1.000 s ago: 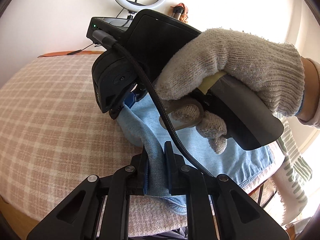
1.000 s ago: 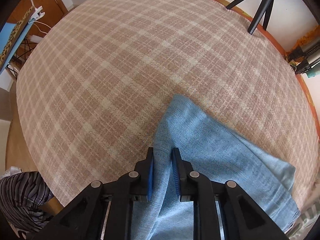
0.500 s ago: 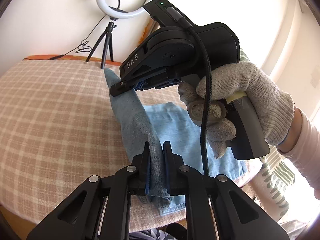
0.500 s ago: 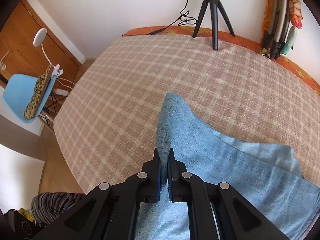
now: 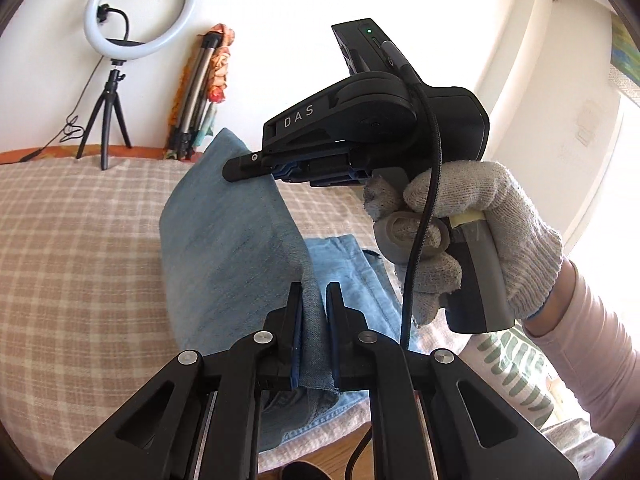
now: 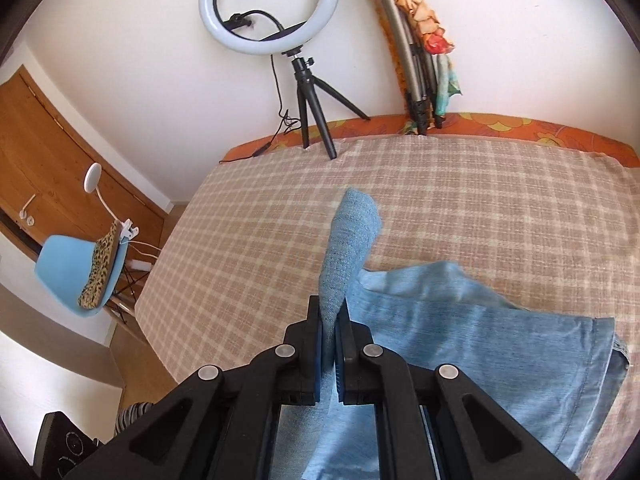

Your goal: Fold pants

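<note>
Light blue denim pants (image 5: 232, 240) lie on a bed with a beige checked cover (image 5: 80, 240). My left gripper (image 5: 314, 292) is shut on one edge of the pants and holds it lifted. My right gripper (image 6: 333, 308) is shut on another part of the same lifted edge; in the left wrist view it shows as a black unit in a gloved hand, its fingers (image 5: 256, 168) pinching the cloth higher up. The lifted fabric hangs between the two grippers. The rest of the pants (image 6: 480, 328) lies flat on the cover to the right.
A ring light on a small tripod (image 6: 304, 92) stands at the far edge of the bed by the wall. A folded tripod with coloured cloth (image 6: 420, 60) leans on the wall. A blue chair (image 6: 76, 272) stands left of the bed, off its edge.
Both grippers have risen and tilted up, lifting the pants edge higher off the bed. The right gripper has moved up and away from the left one, stretching the cloth.
</note>
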The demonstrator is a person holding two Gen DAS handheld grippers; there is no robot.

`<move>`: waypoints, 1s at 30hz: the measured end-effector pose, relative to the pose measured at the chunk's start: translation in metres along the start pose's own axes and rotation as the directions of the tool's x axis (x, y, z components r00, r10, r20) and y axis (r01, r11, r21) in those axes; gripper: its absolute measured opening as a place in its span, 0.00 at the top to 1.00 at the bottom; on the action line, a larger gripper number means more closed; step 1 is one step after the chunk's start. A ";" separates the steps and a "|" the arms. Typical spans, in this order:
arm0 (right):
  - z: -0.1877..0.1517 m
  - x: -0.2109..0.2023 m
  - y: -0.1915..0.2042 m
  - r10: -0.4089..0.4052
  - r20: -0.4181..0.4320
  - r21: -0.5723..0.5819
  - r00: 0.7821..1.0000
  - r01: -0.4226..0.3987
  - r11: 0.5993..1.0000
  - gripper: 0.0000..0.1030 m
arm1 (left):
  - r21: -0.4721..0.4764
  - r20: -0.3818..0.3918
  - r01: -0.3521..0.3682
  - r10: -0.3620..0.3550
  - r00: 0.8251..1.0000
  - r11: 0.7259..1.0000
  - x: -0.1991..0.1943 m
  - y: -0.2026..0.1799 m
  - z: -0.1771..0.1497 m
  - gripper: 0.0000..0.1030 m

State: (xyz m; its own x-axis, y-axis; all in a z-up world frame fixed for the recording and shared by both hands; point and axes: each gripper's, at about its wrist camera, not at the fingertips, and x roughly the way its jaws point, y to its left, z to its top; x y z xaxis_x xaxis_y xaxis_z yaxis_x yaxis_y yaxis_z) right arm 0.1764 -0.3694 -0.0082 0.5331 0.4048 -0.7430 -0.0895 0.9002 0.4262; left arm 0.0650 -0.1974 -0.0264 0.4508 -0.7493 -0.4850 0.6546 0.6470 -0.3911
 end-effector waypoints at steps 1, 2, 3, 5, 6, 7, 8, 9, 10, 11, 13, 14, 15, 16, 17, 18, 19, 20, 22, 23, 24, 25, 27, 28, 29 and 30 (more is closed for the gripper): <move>-0.002 -0.006 -0.010 -0.008 0.010 0.010 1.000 0.008 1.000 0.98 | 0.011 -0.004 0.009 -0.009 1.000 1.000 0.005 -0.005 -0.001 0.91; -0.004 -0.012 -0.021 -0.019 0.019 0.020 1.000 0.019 1.000 0.98 | 0.021 -0.007 0.018 -0.018 1.000 1.000 0.010 -0.010 -0.002 0.91; -0.005 -0.018 -0.031 -0.030 0.027 0.032 0.999 0.029 0.999 0.98 | 0.032 -0.011 0.027 -0.027 1.000 0.999 0.016 -0.014 -0.005 0.91; -0.009 -0.029 -0.051 -0.045 0.041 0.059 0.998 0.043 0.997 0.98 | 0.042 -0.025 0.052 -0.051 0.998 0.998 0.029 -0.025 -0.008 0.91; -0.010 -0.034 -0.062 -0.058 0.046 0.072 0.997 0.054 0.996 0.98 | 0.042 -0.032 0.064 -0.063 0.997 0.997 0.035 -0.031 -0.008 0.91; -0.012 -0.039 -0.072 -0.070 0.051 0.083 0.996 0.066 0.994 0.98 | 0.041 -0.040 0.079 -0.077 0.996 0.996 0.042 -0.038 -0.009 0.91; -0.014 -0.043 -0.082 -0.081 0.055 0.095 0.995 0.076 0.993 0.98 | 0.041 -0.049 0.091 -0.089 0.995 0.995 0.050 -0.042 -0.008 0.91; -0.017 -0.047 -0.092 -0.094 0.057 0.106 0.994 0.087 0.991 0.98 | 0.042 -0.059 0.101 -0.099 0.993 0.994 0.057 -0.047 -0.008 0.91; -0.020 -0.051 -0.101 -0.110 0.057 0.112 0.992 0.103 0.988 0.98 | 0.045 -0.070 0.110 -0.107 0.992 0.993 0.064 -0.053 -0.008 0.91; -0.023 -0.055 -0.111 -0.123 0.056 0.118 0.991 0.116 0.986 0.98 | 0.049 -0.082 0.117 -0.112 0.990 0.992 0.071 -0.058 -0.009 0.91; -0.029 -0.062 -0.129 -0.139 0.054 0.141 0.989 0.130 0.981 0.98 | 0.057 -0.104 0.130 -0.124 0.987 0.990 0.083 -0.069 -0.010 0.91; -0.031 -0.065 -0.138 -0.146 0.052 0.151 0.988 0.136 0.979 0.98 | 0.063 -0.114 0.135 -0.128 0.985 0.989 0.089 -0.075 -0.010 0.92; -0.034 -0.068 -0.145 -0.153 0.053 0.159 0.987 0.143 0.977 0.98 | 0.067 -0.123 0.141 -0.132 0.984 0.988 0.095 -0.080 -0.010 0.92; -0.036 -0.070 -0.152 -0.157 0.053 0.167 0.986 0.146 0.975 0.98 | 0.071 -0.132 0.145 -0.135 0.982 0.987 0.101 -0.084 -0.010 0.92; -0.038 -0.072 -0.159 -0.160 0.053 0.176 0.986 0.148 0.973 0.98 | 0.076 -0.142 0.149 -0.138 0.980 0.986 0.106 -0.088 -0.010 0.92; -0.039 -0.073 -0.165 -0.162 0.054 0.184 0.985 0.150 0.971 0.98 | 0.080 -0.149 0.151 -0.138 0.979 0.985 0.112 -0.092 -0.010 0.92; -0.040 -0.075 -0.170 -0.165 0.054 0.190 0.985 0.152 0.970 0.98 | 0.085 -0.156 0.152 -0.138 0.978 0.985 0.117 -0.095 -0.009 0.92; -0.041 -0.076 -0.174 -0.167 0.057 0.195 0.984 0.153 0.969 0.98 | 0.086 -0.163 0.155 -0.140 0.977 0.984 0.122 -0.098 -0.009 0.92; -0.044 -0.078 -0.185 -0.171 0.060 0.204 0.983 0.156 0.966 0.98 | 0.089 -0.175 0.162 -0.145 0.974 0.983 0.130 -0.101 -0.009 0.91; -0.045 -0.078 -0.190 -0.173 0.060 0.209 0.983 0.157 0.965 0.98 | 0.091 -0.181 0.164 -0.146 0.973 0.982 0.134 -0.103 -0.009 0.92; -0.046 -0.078 -0.195 -0.174 0.058 0.213 0.983 0.158 0.964 0.98 | 0.092 -0.187 0.166 -0.146 0.971 0.982 0.138 -0.105 -0.009 0.92; -0.047 -0.078 -0.201 -0.175 0.058 0.217 0.983 0.159 0.963 0.98 | 0.094 -0.192 0.167 -0.147 0.970 0.981 0.141 -0.107 -0.009 0.92; -0.050 -0.077 -0.212 -0.175 0.056 0.231 0.983 0.158 0.960 0.98 | 0.096 -0.199 0.170 -0.148 0.969 0.981 0.147 -0.111 -0.012 0.92; -0.052 -0.076 -0.218 -0.176 0.053 0.239 0.983 0.159 0.958 0.98 | 0.095 -0.203 0.170 -0.148 0.968 0.981 0.150 -0.115 -0.014 0.92; -0.053 -0.074 -0.223 -0.179 0.049 0.245 0.983 0.162 0.956 0.98 | 0.095 -0.209 0.170 -0.147 0.967 0.981 0.154 -0.116 -0.016 0.92; -0.055 -0.072 -0.227 -0.183 0.044 0.250 0.982 0.167 0.954 0.98 | 0.098 -0.215 0.170 -0.146 0.966 0.981 0.159 -0.115 -0.017 0.92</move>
State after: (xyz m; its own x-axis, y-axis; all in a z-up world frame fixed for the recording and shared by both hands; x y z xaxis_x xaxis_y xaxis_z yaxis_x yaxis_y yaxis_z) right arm 0.1115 -0.5944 -0.0799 0.5766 0.2255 -0.7853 0.2143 0.8858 0.4117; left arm 0.0513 -0.3889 -0.0715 0.2098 -0.7875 -0.5794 0.7777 0.4936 -0.3893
